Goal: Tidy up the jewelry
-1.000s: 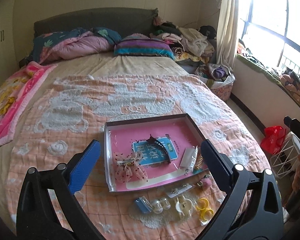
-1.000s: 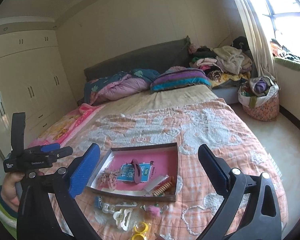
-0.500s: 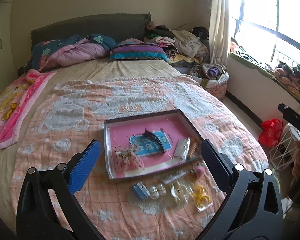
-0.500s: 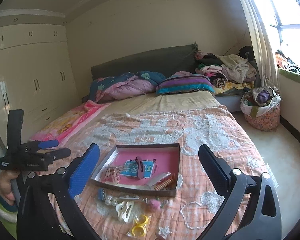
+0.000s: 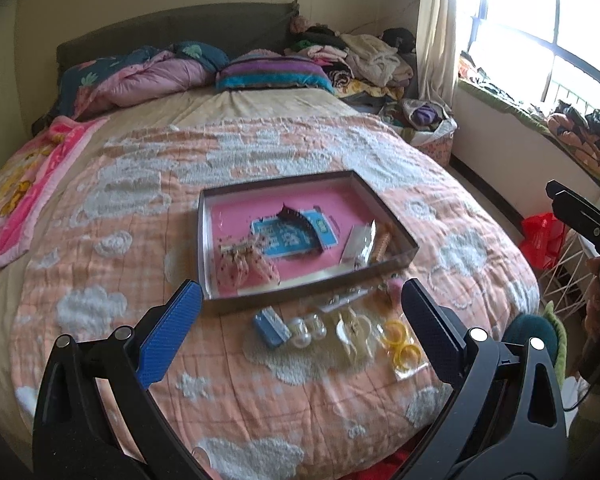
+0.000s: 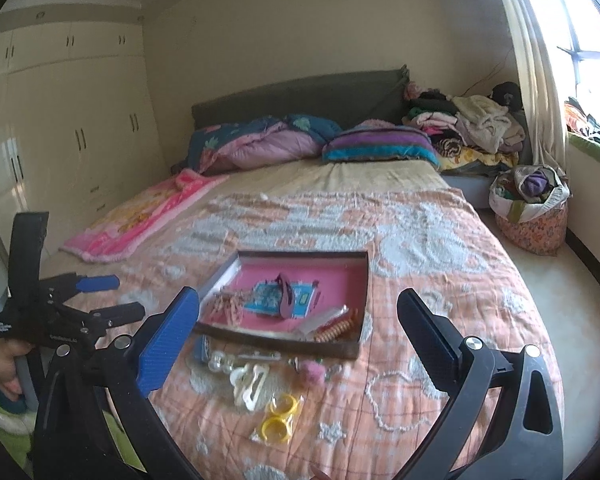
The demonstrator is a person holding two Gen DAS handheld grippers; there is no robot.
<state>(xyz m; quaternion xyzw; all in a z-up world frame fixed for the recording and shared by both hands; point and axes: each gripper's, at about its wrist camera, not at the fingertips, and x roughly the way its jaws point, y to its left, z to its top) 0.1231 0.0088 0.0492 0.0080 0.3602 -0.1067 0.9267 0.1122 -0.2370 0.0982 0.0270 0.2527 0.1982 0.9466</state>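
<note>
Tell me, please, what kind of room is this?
Most likely a home bedroom: a large bed with a dark headboard and pillows, built-in wardrobes along one wall, and folded clothes piled beside the window.

Black plastic grippers (image 5: 302,320) w/ blue ribbed pads (image 5: 168,334), silver screws (image 5: 479,335).

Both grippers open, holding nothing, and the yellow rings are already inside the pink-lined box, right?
Not the rings. The yellow rings lie on the bedspread in front of the box, outside it, as the left wrist view shows. Left gripper and right gripper are open, holding nothing.
</note>
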